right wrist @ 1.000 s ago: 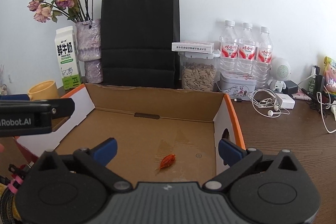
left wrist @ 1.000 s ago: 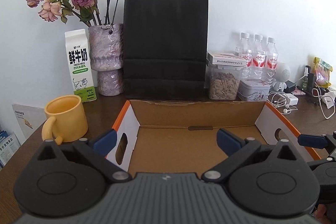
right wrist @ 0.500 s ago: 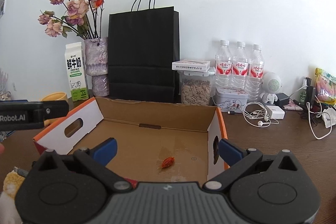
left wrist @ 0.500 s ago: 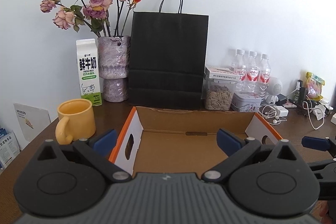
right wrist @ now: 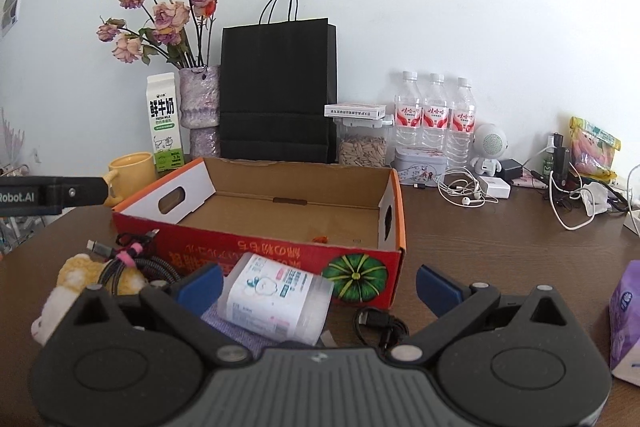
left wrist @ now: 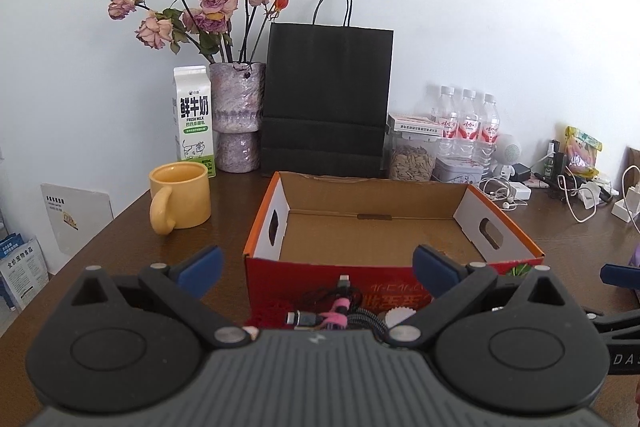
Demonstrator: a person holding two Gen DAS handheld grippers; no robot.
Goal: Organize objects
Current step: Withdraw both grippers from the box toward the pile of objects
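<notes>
We judge the white plastic canister [right wrist: 276, 301] lying on its side just ahead of our right gripper [right wrist: 318, 283], in front of the cardboard box [right wrist: 280, 251], to be light, stiff and slick, prone to roll, so we'd pinch it across its middle; the bundled braided cable [left wrist: 340, 313] just ahead of our left gripper [left wrist: 316, 265] looks soft and floppy, best taken at its pink tie. Both grippers hang level over the table [right wrist: 500, 227] with jaws spread wide and nothing held, pointing at the box's near wall, the 2 tools side by side.
</notes>
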